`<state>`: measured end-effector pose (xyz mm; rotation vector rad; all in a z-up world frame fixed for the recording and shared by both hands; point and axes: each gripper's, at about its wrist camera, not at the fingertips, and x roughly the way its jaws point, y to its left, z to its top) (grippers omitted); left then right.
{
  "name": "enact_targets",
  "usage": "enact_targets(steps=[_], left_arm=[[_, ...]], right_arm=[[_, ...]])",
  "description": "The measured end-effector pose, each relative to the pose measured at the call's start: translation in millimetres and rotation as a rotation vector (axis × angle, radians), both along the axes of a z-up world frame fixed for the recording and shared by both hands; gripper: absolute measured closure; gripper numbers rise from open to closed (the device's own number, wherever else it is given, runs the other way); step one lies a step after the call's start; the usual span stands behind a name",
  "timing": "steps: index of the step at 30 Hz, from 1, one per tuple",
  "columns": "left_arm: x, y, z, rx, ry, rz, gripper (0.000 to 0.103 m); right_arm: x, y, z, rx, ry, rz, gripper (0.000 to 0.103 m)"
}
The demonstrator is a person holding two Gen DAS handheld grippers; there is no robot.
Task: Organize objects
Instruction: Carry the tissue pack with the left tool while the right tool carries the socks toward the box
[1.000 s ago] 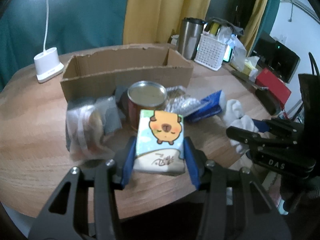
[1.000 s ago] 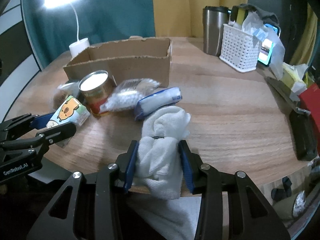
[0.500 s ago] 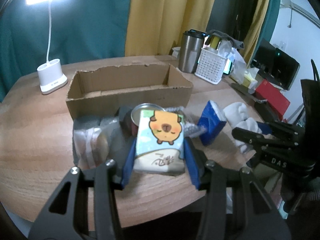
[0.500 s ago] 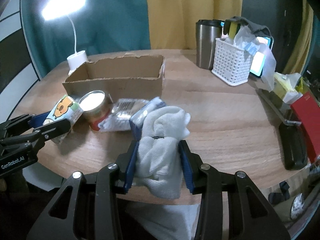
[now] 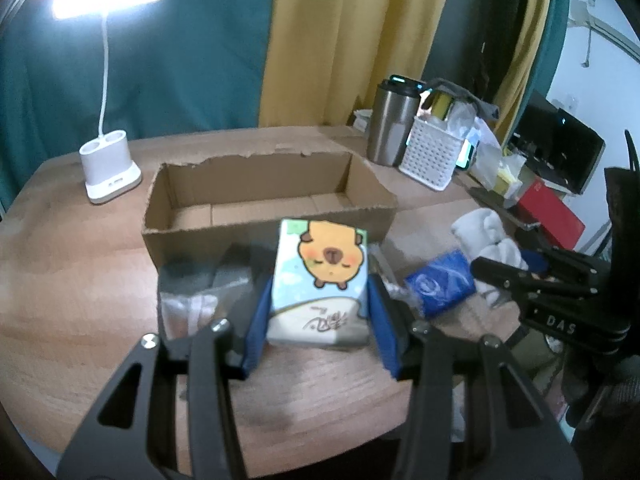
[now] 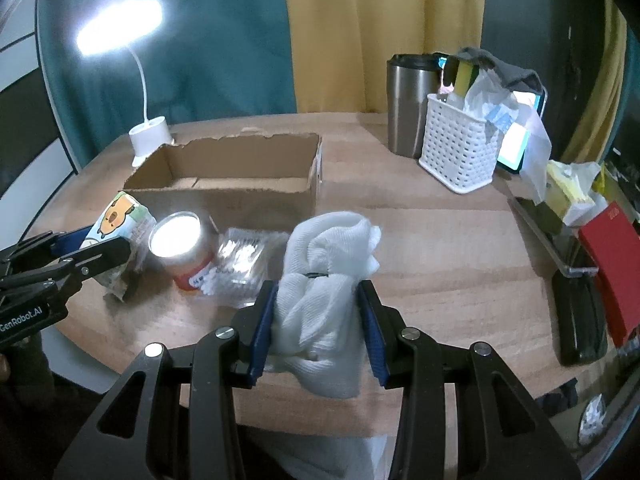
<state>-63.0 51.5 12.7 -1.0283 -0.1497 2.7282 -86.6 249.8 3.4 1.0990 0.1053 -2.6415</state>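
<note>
You are pinching the tissue pack and white cloth in both sets of fingers, near the empty cardboard box, with nothing packed yet.

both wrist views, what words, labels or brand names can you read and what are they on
"DAS": on the black body of the right tool, seen from the left wrist view.
"GenRobot.AI": on the black body of the left tool, seen from the right wrist view.
Handwritten-style characters on the lower front of the tissue pack: not legible.
Print on the label of the can: too small and blurred to read.
White logo on the blue packet: unreadable.
</note>
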Motion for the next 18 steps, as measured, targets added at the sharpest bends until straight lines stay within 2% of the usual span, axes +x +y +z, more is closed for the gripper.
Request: enact_targets(steps=[18], left_arm=[[-37,-6,11,0.003,-0.004,0.027,0.055]], right_arm=[[-41,-9,15,-0.007,0.009,0.024,0.06]])
